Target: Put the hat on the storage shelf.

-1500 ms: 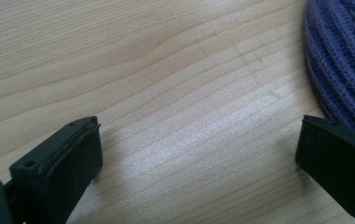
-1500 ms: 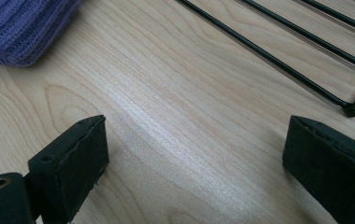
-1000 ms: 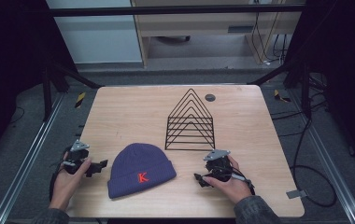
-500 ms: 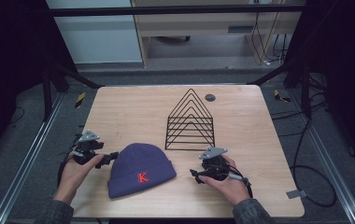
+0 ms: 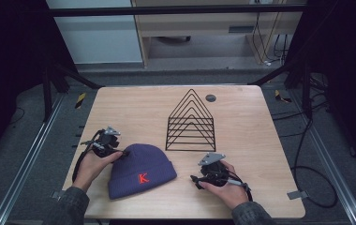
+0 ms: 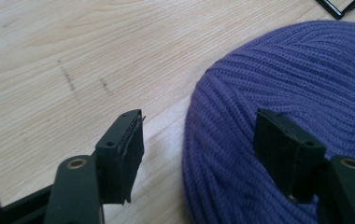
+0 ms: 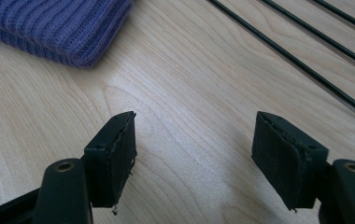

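Wooden table (image 5: 260,140), ribbed purple beanie (image 5: 141,168), orange K (image 5: 143,177).

1. I'm looking at a lab recording bay: a bare wooden desk (image 5: 260,140) framed by metal rails (image 5: 21,173).
2. Dark curtains (image 5: 7,56) enclose it.
3. Loose cables (image 5: 307,154) trail across grey floor (image 5: 335,136).

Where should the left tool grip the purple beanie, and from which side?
Judging by its pose, the rounded crown edge of the purple beanie, approached low from its left: it lies flat, and the left tool already straddles that edge with jaws open, recently narrowing.
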A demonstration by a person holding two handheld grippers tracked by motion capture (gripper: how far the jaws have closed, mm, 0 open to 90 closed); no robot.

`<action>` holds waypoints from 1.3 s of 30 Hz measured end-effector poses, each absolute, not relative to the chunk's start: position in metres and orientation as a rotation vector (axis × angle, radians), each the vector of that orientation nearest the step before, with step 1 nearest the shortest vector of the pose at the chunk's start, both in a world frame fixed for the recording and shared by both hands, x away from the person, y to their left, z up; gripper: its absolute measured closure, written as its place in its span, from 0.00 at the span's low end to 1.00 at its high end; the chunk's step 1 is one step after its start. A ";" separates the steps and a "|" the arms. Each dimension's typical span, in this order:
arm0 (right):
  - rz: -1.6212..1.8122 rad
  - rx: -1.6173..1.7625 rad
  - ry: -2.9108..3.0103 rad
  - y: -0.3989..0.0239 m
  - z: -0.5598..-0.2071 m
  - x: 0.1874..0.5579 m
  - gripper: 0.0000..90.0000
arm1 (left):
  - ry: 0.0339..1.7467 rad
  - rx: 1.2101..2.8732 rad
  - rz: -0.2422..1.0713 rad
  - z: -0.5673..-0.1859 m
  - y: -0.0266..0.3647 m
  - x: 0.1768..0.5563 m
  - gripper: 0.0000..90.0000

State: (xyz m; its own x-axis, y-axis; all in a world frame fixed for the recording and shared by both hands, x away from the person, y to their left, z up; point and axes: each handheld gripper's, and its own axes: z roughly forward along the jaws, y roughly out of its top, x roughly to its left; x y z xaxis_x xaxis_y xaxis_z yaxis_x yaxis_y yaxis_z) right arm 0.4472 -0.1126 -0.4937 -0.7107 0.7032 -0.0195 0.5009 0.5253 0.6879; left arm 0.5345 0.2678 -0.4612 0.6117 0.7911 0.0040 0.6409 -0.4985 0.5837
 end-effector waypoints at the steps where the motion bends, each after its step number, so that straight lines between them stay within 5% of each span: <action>1: 0.979 1.009 2.471 -0.113 -0.493 0.447 0.33 | 1.125 2.310 0.361 -0.464 0.264 0.537 0.38; 9: 0.980 1.010 2.478 -0.113 -0.494 0.447 0.31 | 1.135 2.350 0.324 -0.471 0.259 0.542 0.45; 20: 0.988 1.023 2.464 -0.115 -0.493 0.447 0.30 | 1.101 2.353 0.292 -0.470 0.256 0.536 0.86; 39: 0.963 1.020 2.446 -0.116 -0.493 0.449 0.27 | 0.944 2.273 0.442 -0.418 0.252 0.494 0.89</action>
State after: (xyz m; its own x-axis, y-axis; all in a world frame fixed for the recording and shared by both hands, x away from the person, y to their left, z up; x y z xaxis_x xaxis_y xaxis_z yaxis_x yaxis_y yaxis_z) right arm 0.4488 -0.1163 -0.4927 -0.6934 0.7198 -0.0337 0.5035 0.5174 0.6919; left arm 0.4944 0.2518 -0.4176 0.6869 0.7239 0.0636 0.5128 -0.5449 0.6634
